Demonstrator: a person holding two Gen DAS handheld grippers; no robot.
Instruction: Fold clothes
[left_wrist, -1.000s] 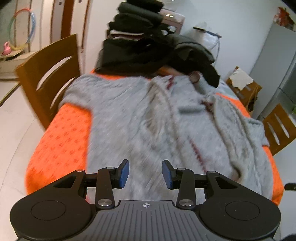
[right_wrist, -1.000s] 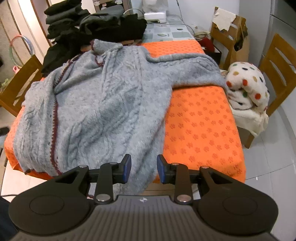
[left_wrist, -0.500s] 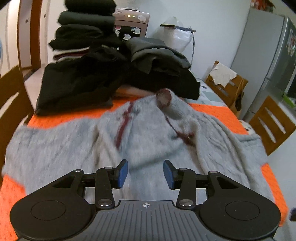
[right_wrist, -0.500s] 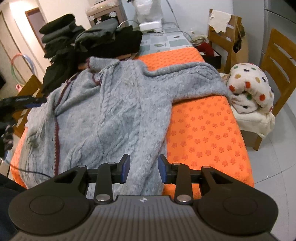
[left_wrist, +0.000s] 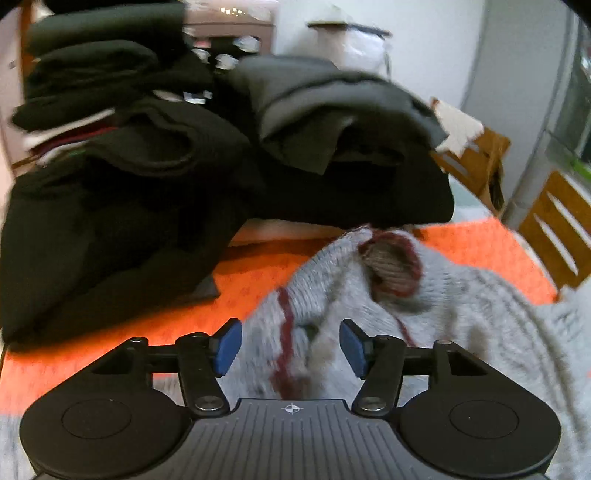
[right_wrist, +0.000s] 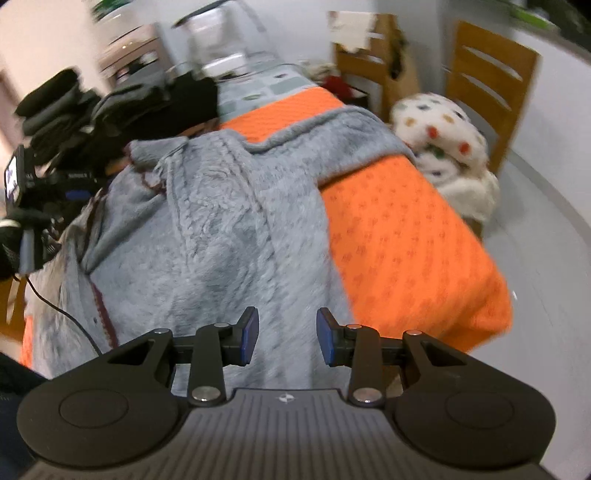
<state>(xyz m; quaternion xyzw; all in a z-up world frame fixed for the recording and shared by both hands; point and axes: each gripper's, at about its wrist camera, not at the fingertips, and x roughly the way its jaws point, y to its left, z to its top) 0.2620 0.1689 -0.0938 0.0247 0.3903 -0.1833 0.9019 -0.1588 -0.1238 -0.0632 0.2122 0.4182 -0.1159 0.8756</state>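
On the orange worktop (right_wrist: 406, 229) a grey cardigan (right_wrist: 221, 229) lies spread; the left tool (left_wrist: 290, 345), jaws wide apart, straddles its red-trimmed edge near the collar, and the right tool (right_wrist: 287, 336), also spread, hovers over its hem, gripping nothing

a wooden chair (right_wrist: 491, 96) stands behind a spotted white blanket (right_wrist: 443, 136) beside the table.

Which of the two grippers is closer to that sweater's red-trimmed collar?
Left. The left gripper sits open right by the collar of the grey sweater. The right gripper hovers open over the sweater's lower end, with the collar far up the table.
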